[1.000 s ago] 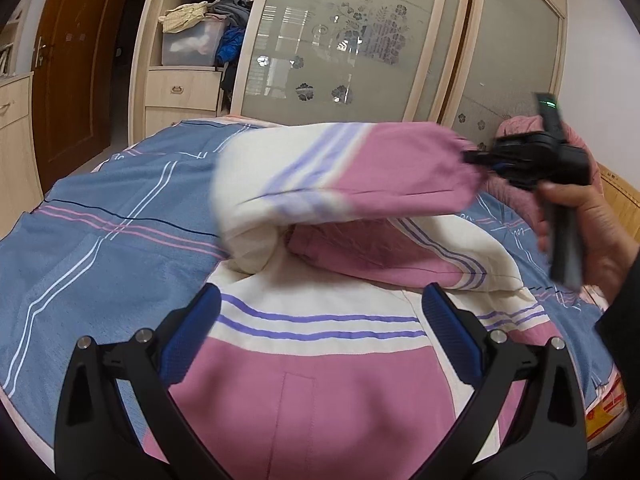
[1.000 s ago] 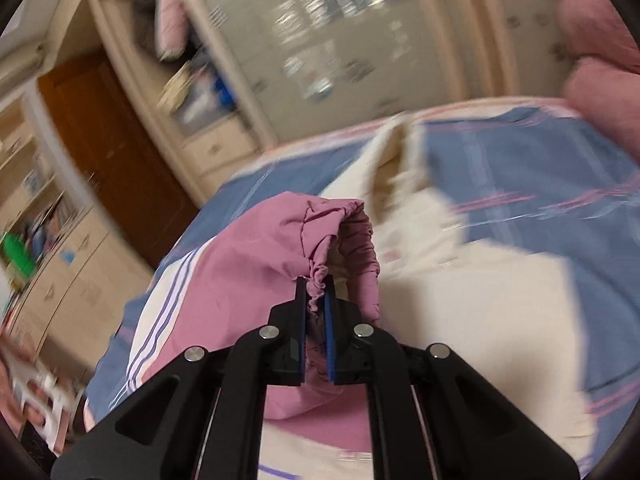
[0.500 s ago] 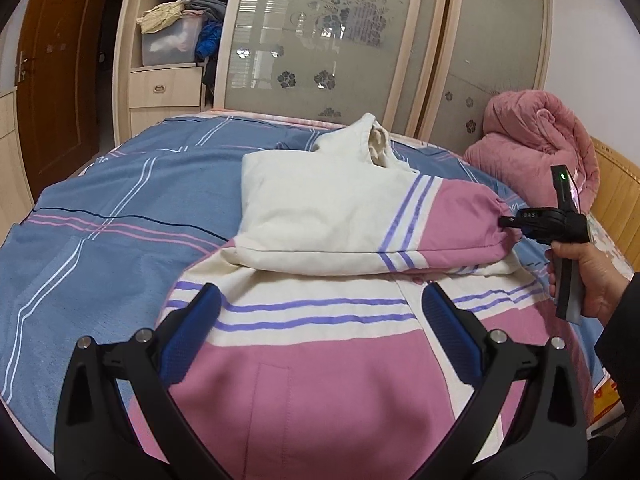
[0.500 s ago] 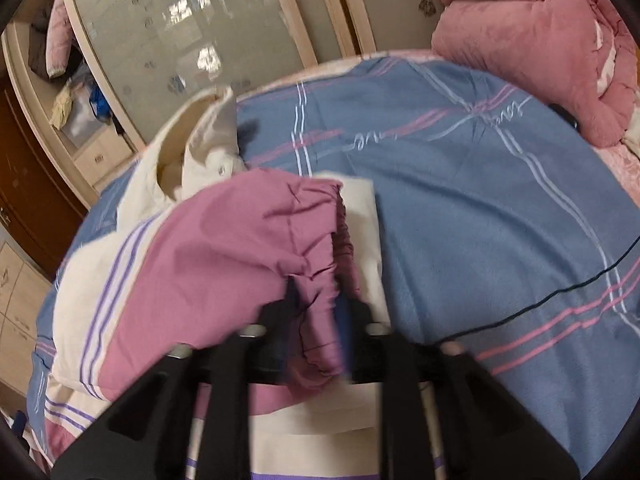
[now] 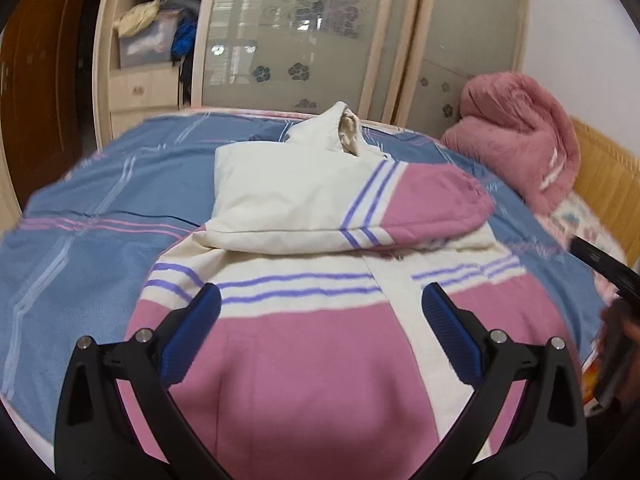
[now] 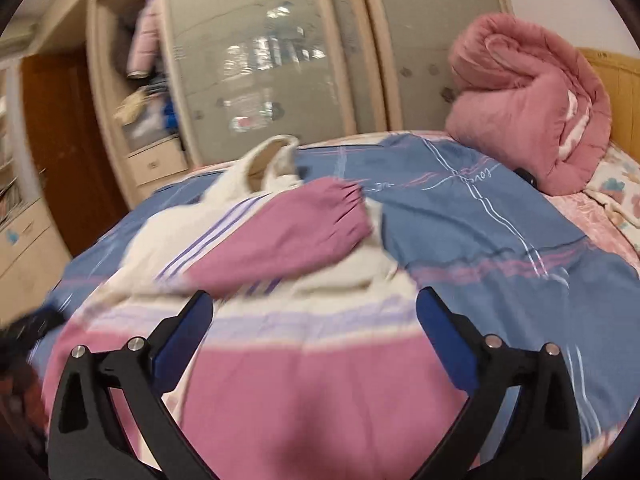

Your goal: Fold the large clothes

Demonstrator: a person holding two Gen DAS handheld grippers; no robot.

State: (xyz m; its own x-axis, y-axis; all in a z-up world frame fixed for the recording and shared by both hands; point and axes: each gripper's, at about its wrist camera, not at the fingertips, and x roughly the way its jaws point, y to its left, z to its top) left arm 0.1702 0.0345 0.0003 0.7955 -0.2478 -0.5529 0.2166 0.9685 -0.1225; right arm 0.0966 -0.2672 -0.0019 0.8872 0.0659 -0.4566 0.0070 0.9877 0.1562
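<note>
A pink and cream jacket (image 5: pixel 304 360) with purple stripes lies flat on the bed, its cream collar (image 5: pixel 344 124) at the far end. One sleeve (image 5: pixel 340 208) lies folded across the chest, its pink cuff (image 6: pixel 344 200) resting toward the right. My left gripper (image 5: pixel 320 320) is open and empty above the jacket's lower part. My right gripper (image 6: pixel 314 320) is open and empty above the jacket's hem (image 6: pixel 312 392); its body shows at the right edge of the left wrist view (image 5: pixel 600 258).
The blue striped bedspread (image 5: pixel 80 240) covers the bed. A rolled pink quilt (image 6: pixel 532 112) sits at the headboard end by a wooden headboard (image 5: pixel 604 168). A wardrobe with frosted sliding doors (image 5: pixel 300 32) and open shelves stands behind the bed.
My right gripper let go of the pink cuff, opened, and pulled back toward the jacket's hem. The sleeve now lies folded across the chest. The left gripper stayed open in place.
</note>
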